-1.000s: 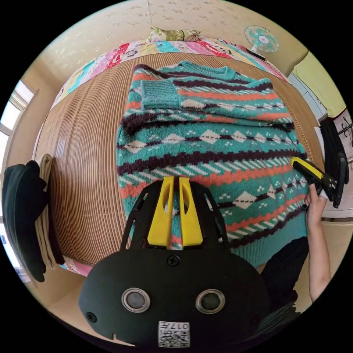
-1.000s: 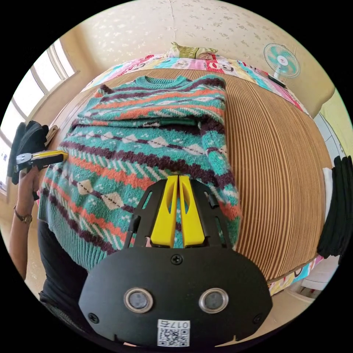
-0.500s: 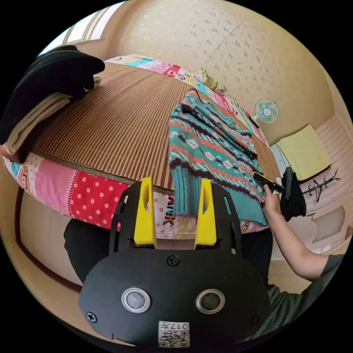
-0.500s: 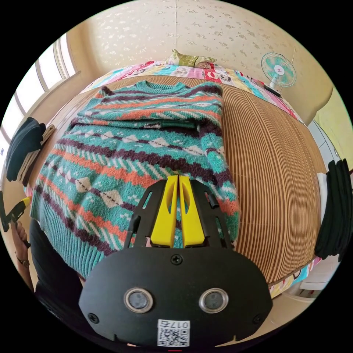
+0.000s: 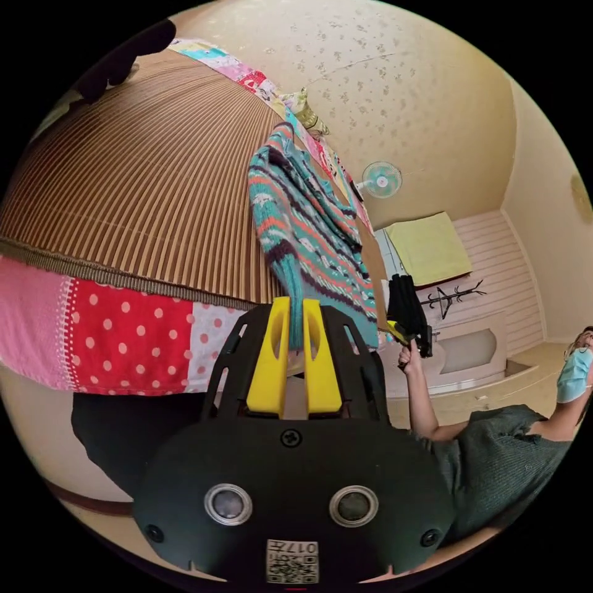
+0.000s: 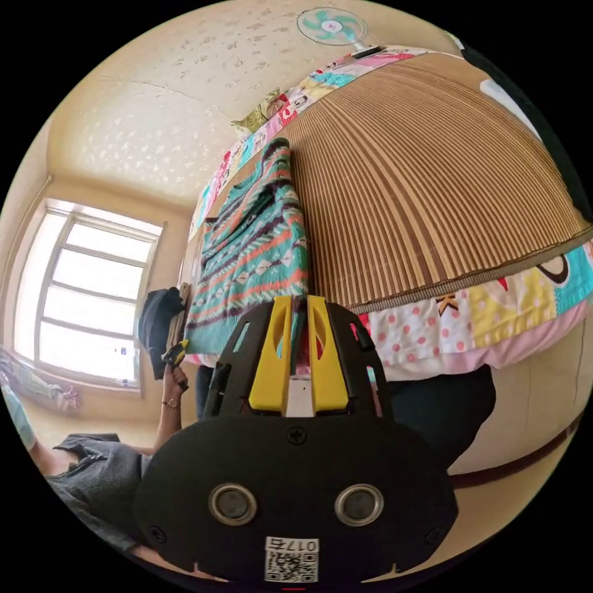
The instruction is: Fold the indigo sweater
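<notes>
The sweater (image 5: 302,216), teal with dark purple, orange and white bands, lies flat on the bed with its sleeves folded in and its ribbed hem over the near edge. My left gripper (image 5: 295,321) is shut on one hem corner, with teal ribbing pinched between the yellow jaws. In the right gripper view the sweater (image 6: 253,247) runs away from the camera, and my right gripper (image 6: 299,324) is shut on the other hem corner. A hand holds the right gripper (image 5: 401,336) at the far hem corner, and the left gripper (image 6: 175,355) likewise.
A striped bamboo mat (image 5: 154,185) covers the bed over a patchwork sheet (image 5: 123,333). A pile of dark clothes (image 6: 157,315) sits at the mat's edge. A fan (image 5: 381,179) stands by the wall. The person (image 5: 494,451) is below the bed edge.
Both grippers dropped from above the sweater to the bed's near edge. The left jaws, open half a second ago, have closed on the hem corner; the right jaws now grip the other corner.
</notes>
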Demonstrator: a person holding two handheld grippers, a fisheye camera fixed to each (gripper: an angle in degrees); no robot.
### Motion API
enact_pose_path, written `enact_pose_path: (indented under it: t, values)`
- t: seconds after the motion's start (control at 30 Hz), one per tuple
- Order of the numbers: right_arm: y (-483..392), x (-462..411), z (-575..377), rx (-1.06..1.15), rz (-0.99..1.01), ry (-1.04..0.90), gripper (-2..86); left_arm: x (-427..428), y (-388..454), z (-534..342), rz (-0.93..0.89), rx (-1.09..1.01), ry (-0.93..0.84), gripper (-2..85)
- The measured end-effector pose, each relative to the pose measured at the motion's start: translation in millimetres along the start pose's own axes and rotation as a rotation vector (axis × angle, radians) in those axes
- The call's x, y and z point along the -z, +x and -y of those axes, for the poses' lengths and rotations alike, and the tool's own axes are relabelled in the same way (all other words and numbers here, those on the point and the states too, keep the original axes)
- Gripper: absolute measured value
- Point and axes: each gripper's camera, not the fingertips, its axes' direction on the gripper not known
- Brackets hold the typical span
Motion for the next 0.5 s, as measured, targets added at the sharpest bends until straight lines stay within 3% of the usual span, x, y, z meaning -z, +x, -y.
enact_pose_path:
  t: [0.1, 0.2, 0.27, 0.3, 0.37, 0.5]
  values:
    - [30, 6, -25, -0.044, 0.179, -0.116, 11.5, -2, -18, -4, -0.057, 0.024, 0.022, 4.1]
    - [37, -9, -40, -0.035, 0.175, -0.229, 8.6, -5, -52, -13, -0.051, 0.123, 0.007, 4.1]
    - [25, -10, -41, 0.058, 0.29, -0.276, 4.7, 4, -61, -16, -0.199, 0.109, 0.046, 4.0]
    - [21, -4, -40, 0.097, 0.335, -0.253, 4.3, 13, -65, -16, -0.379, 0.083, 0.09, 4.0]
    - [16, 40, -38, 0.259, 0.671, -0.067, 3.4, 22, -67, -11, -0.653, 0.02, 0.137, 4.0]
    - [32, 107, -39, 0.489, 1.142, 0.188, 2.6, 51, -15, 0, -0.905, -0.327, 0.127, 4.0]
